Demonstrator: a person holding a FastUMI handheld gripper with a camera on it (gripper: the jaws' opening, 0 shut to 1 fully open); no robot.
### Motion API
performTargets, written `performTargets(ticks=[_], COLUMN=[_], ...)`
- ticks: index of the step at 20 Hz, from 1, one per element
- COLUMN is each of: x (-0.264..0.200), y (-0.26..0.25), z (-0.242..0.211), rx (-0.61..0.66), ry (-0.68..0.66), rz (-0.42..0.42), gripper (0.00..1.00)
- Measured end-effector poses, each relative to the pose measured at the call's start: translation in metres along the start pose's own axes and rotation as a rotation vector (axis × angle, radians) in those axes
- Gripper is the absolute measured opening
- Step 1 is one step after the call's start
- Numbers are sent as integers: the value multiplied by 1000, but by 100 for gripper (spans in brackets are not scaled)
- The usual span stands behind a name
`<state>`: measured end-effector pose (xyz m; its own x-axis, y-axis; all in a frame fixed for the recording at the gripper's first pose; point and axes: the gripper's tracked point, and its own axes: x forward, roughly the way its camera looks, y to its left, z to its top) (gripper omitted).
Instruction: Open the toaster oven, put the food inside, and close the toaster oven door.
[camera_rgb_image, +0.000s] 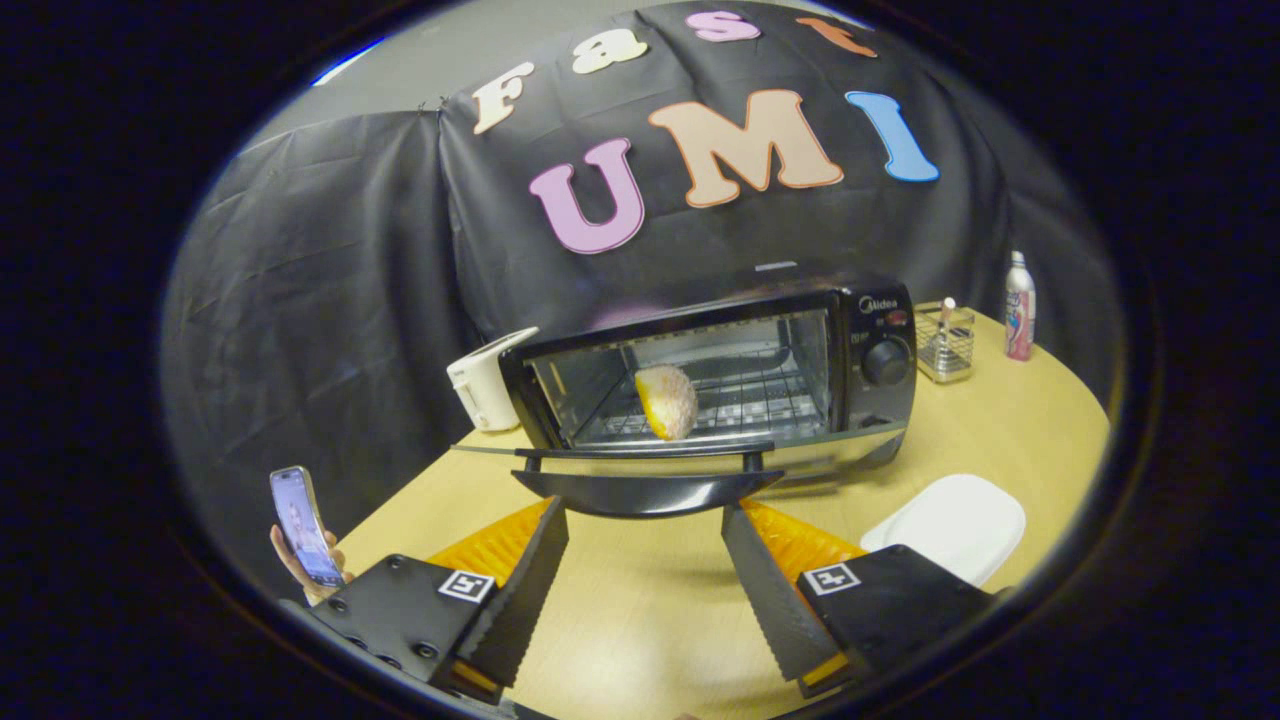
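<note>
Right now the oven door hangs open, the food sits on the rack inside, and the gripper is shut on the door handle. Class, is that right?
Not quite. In the gripper view the gripper is open, its fingers apart just short of the door handle. The toaster oven is open, the food on its rack.

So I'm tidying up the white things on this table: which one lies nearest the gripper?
The flat white plate, just beyond the gripper's open, empty fingers. The white toaster left of the toaster oven and the bottle stand farther back.
</note>
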<state>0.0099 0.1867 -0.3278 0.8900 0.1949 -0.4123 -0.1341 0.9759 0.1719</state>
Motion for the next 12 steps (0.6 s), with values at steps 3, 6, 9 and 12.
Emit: performTargets(ticks=[3,6,9,12], x=[15,28,21,0], y=[-7,-29,-29,-25], z=[19,46,66,82], rx=[-7,-67,-81,-110], ry=[-31,-108,-182,-239], rz=[-21,-100,-100,-90], gripper=[98,97,96,95])
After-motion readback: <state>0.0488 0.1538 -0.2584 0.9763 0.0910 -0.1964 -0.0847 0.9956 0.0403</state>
